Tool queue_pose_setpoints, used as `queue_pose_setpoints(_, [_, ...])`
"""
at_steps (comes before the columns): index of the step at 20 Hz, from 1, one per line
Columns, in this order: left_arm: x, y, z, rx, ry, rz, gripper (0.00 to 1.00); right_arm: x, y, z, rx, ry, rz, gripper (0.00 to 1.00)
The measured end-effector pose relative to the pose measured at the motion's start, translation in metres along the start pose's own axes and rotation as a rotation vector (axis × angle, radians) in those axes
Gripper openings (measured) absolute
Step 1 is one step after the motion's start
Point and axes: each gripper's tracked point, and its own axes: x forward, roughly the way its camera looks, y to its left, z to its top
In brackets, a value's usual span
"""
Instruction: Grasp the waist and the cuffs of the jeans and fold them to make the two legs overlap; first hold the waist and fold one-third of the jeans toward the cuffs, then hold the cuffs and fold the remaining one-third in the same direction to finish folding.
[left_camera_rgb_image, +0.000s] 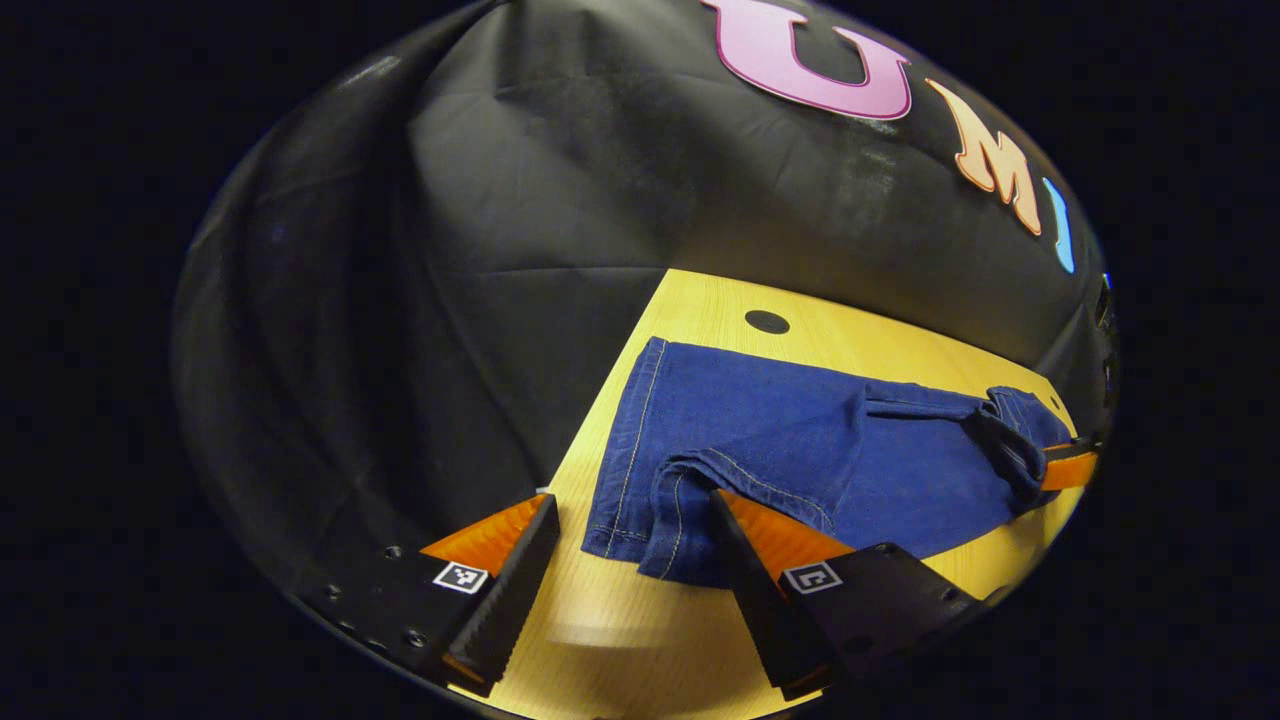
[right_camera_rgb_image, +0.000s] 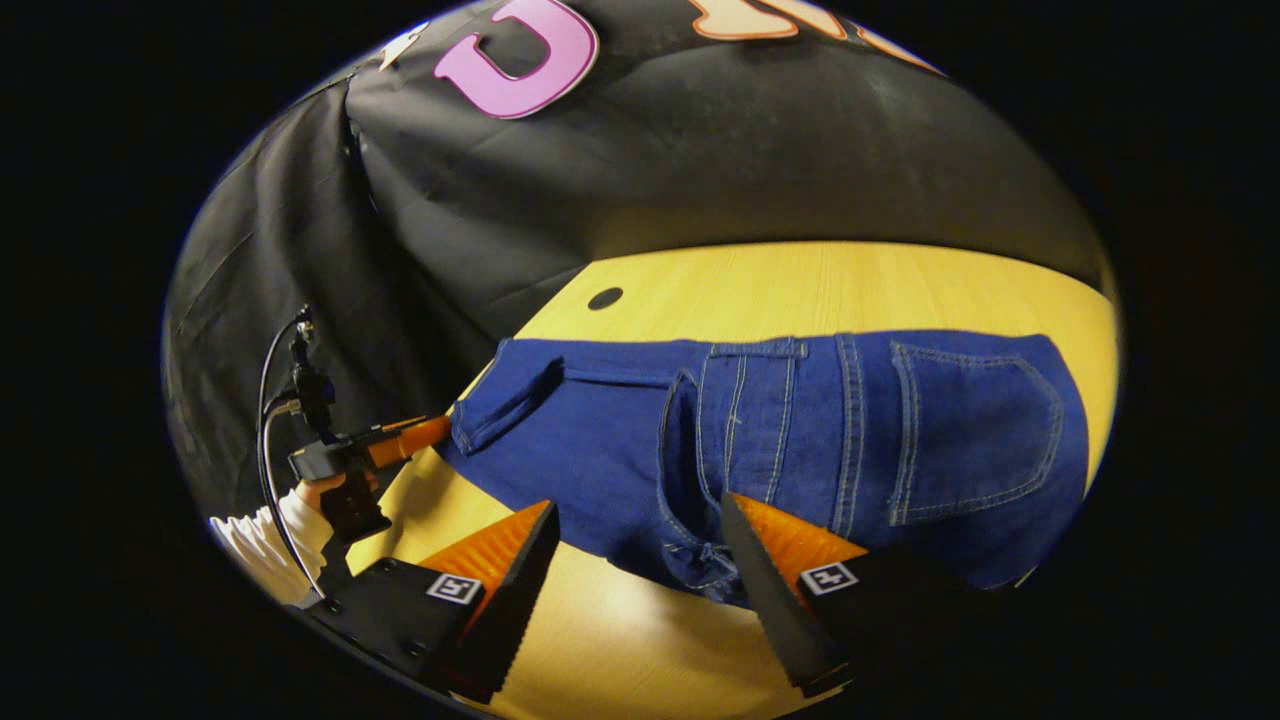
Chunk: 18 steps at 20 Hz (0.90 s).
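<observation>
Two tools stand spread wide over the yellow bench, gripping nothing. In the left gripper view the left tool has one finger over the jeans' cuffs, bare wood between its fingers; the right tool's fingertip sits at three o'clock. In the right gripper view the right tool hovers by the waist; a back pocket lies toward three o'clock.

Yellow wooden table is sitting against the creased black cloth wall; a round black hole is showing near its far corner.
</observation>
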Motion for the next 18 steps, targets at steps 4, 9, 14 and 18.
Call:
queue_pose_setpoints(4, [0.0,-0.005,-0.003,-0.016,0.009,-0.023,0.91,-0.026,-0.022,0.02,-0.025,-0.053,-0.09,0.98])
queue_pose_setpoints(9, [0.004,-0.01,-0.007,0.043,0.023,-0.026,0.78,-0.068,-0.069,0.033,0.008,-0.087,-0.233,0.94])
queue_pose_setpoints(14, [0.005,-0.013,-0.006,0.034,0.013,-0.032,0.47,-0.105,-0.111,0.031,0.043,-0.106,-0.342,0.98])
queue_pose_setpoints(18, [0.004,-0.021,-0.001,0.033,0.017,-0.04,0.17,-0.122,-0.12,0.033,0.075,-0.133,-0.372,0.94])
